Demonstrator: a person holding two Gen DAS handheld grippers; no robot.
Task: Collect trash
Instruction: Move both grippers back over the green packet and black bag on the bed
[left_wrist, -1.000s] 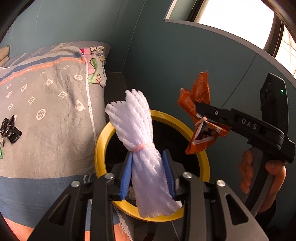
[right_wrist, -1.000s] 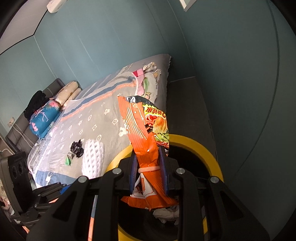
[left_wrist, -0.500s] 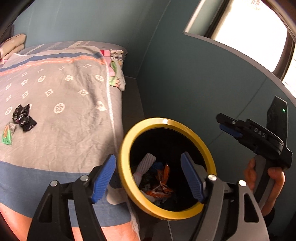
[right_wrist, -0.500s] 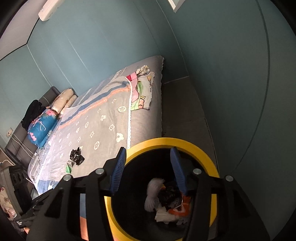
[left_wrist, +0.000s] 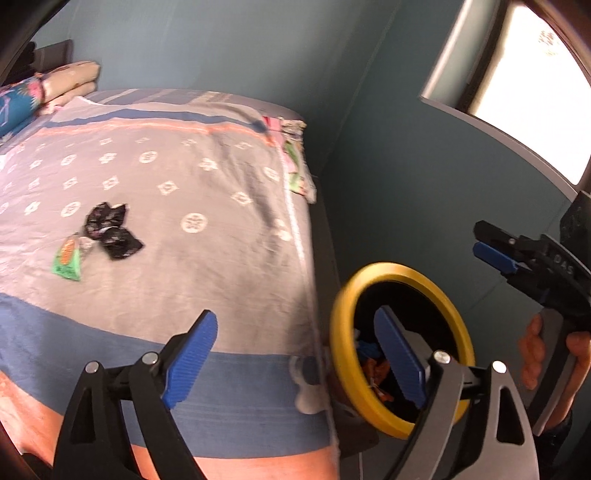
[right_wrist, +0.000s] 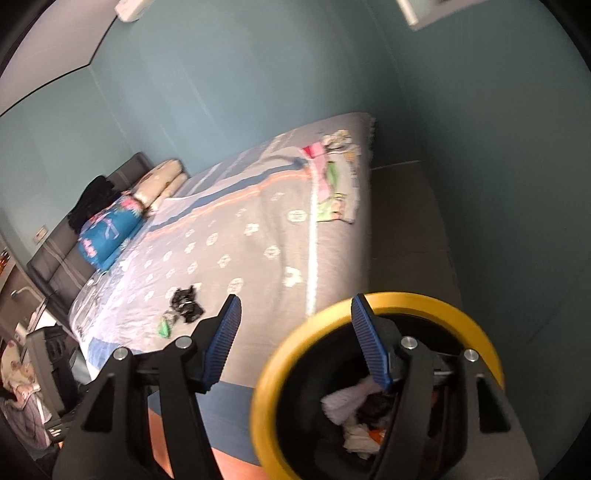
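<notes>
A yellow-rimmed black trash bin (left_wrist: 458, 306) (right_wrist: 436, 301) stands on the floor beside the bed, with white foam and an orange wrapper (right_wrist: 354, 402) inside. A black crumpled wrapper (left_wrist: 110, 230) (right_wrist: 186, 302) and a green wrapper (left_wrist: 67, 258) (right_wrist: 163, 328) lie on the grey patterned bedspread (left_wrist: 184, 192). My left gripper (left_wrist: 295, 354) is open and empty, over the bed edge left of the bin. My right gripper (right_wrist: 295, 339) is open and empty, above the bin's left rim; it also shows in the left wrist view (left_wrist: 493, 251).
Pillows (right_wrist: 110, 229) and a dark headboard sit at the bed's far end. A folded colourful cloth (right_wrist: 336, 184) lies near the bed's far corner. A teal wall and a window (left_wrist: 517, 74) are to the right, with a narrow floor strip (right_wrist: 406, 221) between bed and wall.
Both grippers opened and dropped the white foam net and the orange wrapper into the bin. Both have since swung left toward the bed.
</notes>
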